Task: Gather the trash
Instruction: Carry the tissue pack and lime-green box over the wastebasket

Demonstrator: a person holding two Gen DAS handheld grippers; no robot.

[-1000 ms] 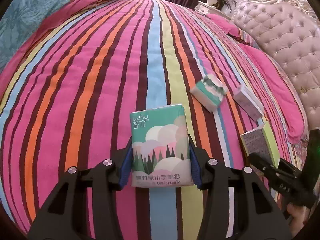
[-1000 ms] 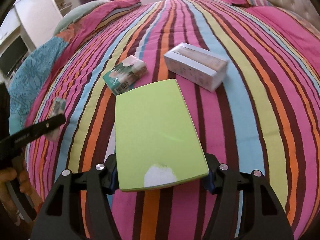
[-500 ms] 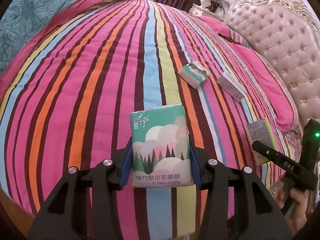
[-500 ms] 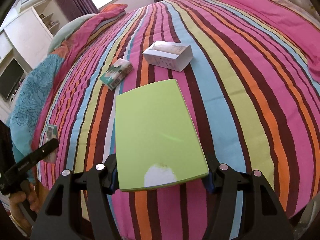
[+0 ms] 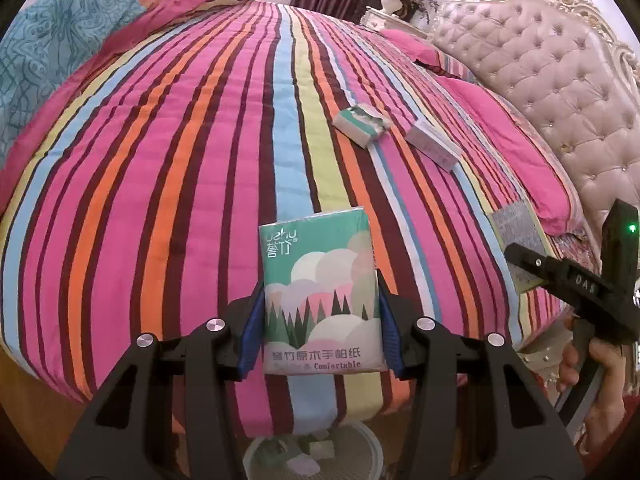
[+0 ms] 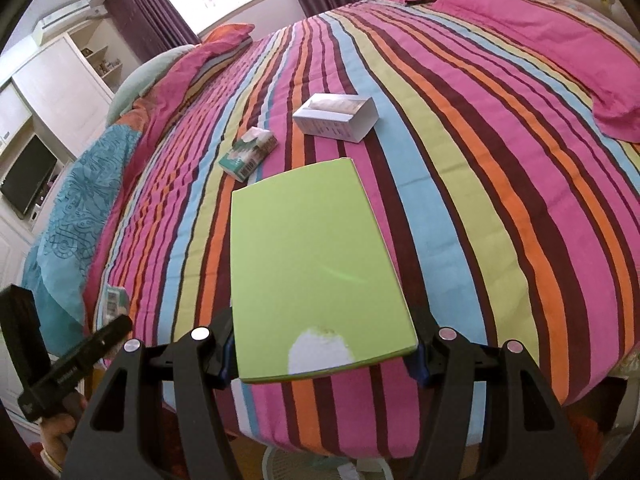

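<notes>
My left gripper is shut on a green tissue pack printed with trees and clouds, held over the near edge of the striped bed. My right gripper is shut on a lime-green flat box with a white torn patch. On the bed lie a second tissue pack and a white carton. A white round bin with scraps inside stands on the floor below both grippers. Each view shows the other gripper with its load at the side.
The striped bedspread fills both views. A tufted headboard stands at the right in the left wrist view, with pink pillows before it. A teal quilt lies folded at the far side. A white cabinet with a screen stands at the left.
Both grippers have drawn back from the bed with their loads. The bed's near edge and the white bin below have come into view, and the items on the bed look smaller.
</notes>
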